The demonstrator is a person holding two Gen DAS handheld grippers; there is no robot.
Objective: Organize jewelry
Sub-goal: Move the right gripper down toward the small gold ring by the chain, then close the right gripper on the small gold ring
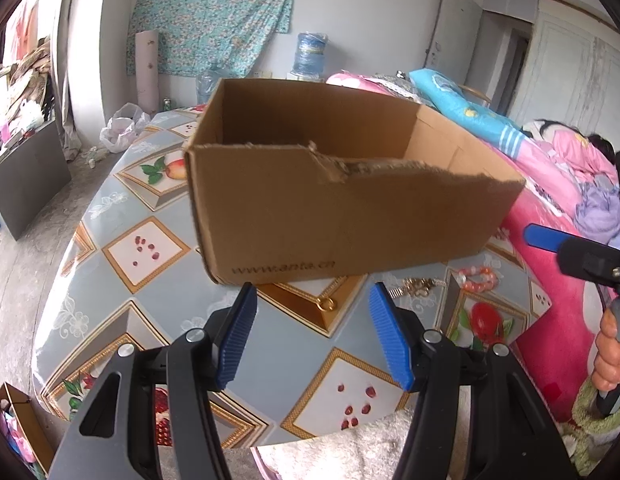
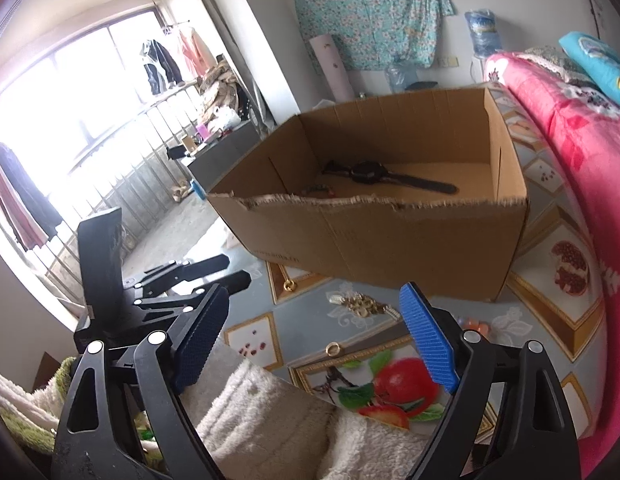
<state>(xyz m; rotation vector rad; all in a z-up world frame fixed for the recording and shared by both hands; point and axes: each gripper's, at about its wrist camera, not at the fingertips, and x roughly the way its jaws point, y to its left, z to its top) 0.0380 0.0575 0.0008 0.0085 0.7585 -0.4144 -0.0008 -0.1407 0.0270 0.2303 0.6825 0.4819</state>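
Observation:
An open cardboard box [image 1: 342, 208] stands on the patterned table; in the right wrist view the box [image 2: 390, 240] holds a black wristwatch [image 2: 374, 174]. A gold ring [image 1: 325, 303] lies on the table just ahead of my open, empty left gripper [image 1: 312, 336]. A gold chain [image 1: 416, 286] and an orange bead bracelet [image 1: 480, 278] lie to its right. My right gripper [image 2: 314, 340] is open and empty above the table's near edge. A gold ring [image 2: 333, 348] lies between its fingers, the gold chain [image 2: 362, 305] just beyond, and another gold ring [image 2: 288, 286] near the box.
The table [image 1: 150, 248] carries a fruit-print cloth. A pink quilt [image 2: 570, 168] lies along the table's right side. A white fluffy cloth [image 2: 270, 420] hangs at the near edge. The left gripper's body [image 2: 150, 280] shows at the left of the right wrist view.

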